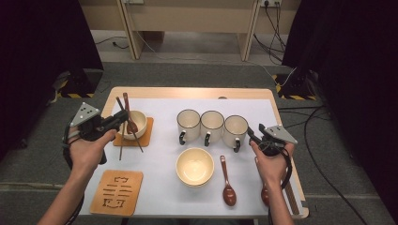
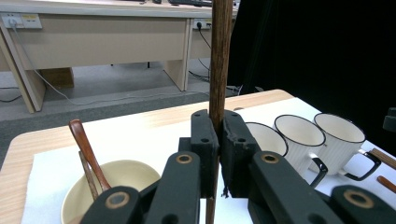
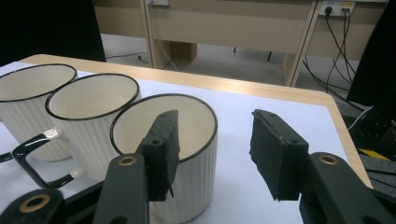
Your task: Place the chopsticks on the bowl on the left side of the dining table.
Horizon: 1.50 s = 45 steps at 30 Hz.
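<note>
Dark-brown wooden chopstick, slim and upright, sits clamped in the left gripper jaws; right gripper jaws apart.

1. The chopstick in the left gripper view is cut off by the top edge, and its lower part is hidden behind the black jaws.
2. A second spoon in the high view is mostly hidden under the right hand.
3. In the right gripper view, the leftmost mug is cut off by the left edge.
</note>
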### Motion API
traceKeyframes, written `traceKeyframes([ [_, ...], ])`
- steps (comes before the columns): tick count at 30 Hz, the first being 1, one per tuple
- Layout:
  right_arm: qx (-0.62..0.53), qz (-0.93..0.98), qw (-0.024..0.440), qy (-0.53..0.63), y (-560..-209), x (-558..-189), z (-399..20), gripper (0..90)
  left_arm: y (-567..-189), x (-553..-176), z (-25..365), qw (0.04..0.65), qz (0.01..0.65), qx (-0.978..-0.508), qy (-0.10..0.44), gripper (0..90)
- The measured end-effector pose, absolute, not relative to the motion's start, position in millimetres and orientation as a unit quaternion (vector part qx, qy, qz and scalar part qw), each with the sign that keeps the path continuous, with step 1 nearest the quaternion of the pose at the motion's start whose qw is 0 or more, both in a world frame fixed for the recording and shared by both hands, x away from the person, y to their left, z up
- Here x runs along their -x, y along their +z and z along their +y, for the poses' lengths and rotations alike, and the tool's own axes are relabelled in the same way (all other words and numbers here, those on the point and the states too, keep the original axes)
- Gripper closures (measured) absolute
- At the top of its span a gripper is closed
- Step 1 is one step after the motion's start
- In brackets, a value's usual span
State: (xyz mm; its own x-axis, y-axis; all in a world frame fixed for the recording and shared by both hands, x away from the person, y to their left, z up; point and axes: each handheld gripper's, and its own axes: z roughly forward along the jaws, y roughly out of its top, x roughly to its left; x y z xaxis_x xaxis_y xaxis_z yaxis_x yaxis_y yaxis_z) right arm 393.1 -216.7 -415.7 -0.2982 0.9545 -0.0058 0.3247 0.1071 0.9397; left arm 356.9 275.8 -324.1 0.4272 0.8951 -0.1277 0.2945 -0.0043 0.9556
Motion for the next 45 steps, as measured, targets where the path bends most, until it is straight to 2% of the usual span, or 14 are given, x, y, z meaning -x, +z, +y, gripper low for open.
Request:
traceKeyframes([
  [15,-0.484,0.658,0.341,0.465,-414,-392,-217,52.3,-329,-329,288,0.539,0.457,-0.655,0.268,83.5],
  [45,-0.488,0.65,0.348,0.467,-410,-390,-225,52.3,-334,-265,324,0.521,0.467,-0.655,0.285,83.5],
])
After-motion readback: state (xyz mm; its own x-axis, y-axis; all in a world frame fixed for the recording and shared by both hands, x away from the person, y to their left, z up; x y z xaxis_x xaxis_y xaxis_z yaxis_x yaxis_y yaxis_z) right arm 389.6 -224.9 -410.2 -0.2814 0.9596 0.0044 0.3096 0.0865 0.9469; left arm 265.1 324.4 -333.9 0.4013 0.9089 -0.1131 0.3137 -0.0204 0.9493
